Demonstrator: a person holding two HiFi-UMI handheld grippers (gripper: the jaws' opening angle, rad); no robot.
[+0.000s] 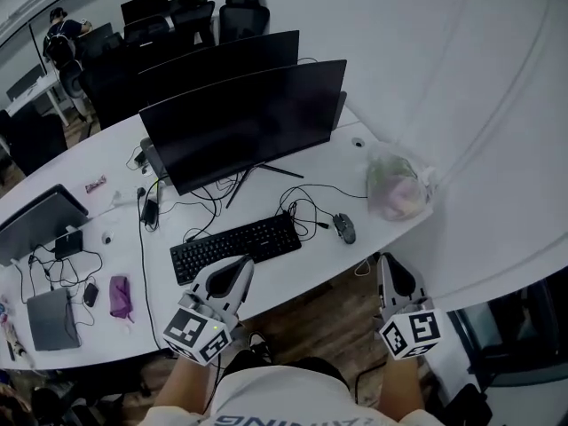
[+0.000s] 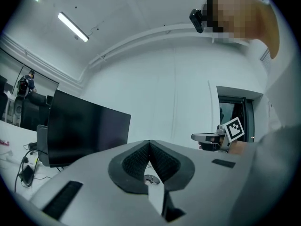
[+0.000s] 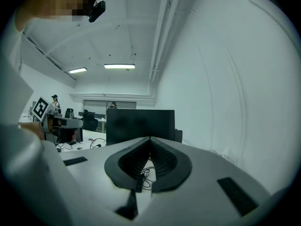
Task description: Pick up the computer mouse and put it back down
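Note:
The dark grey computer mouse (image 1: 344, 227) lies on the white desk (image 1: 302, 269), right of the black keyboard (image 1: 235, 247), with its cable looping behind it. My left gripper (image 1: 246, 261) hovers over the desk's near edge at the keyboard's front. Its jaws are shut and hold nothing, and they meet at the tip in the left gripper view (image 2: 149, 143). My right gripper (image 1: 385, 258) is off the desk's front right edge, below and right of the mouse. It is also shut and holds nothing (image 3: 150, 140). Neither gripper touches the mouse.
Two dark monitors (image 1: 244, 122) stand behind the keyboard amid tangled cables (image 1: 302, 204). A plastic bag (image 1: 395, 189) sits at the desk's right end. A pink pouch (image 1: 120, 295), a laptop (image 1: 49, 318) and small devices lie to the left. Office chairs (image 1: 241, 14) stand far back.

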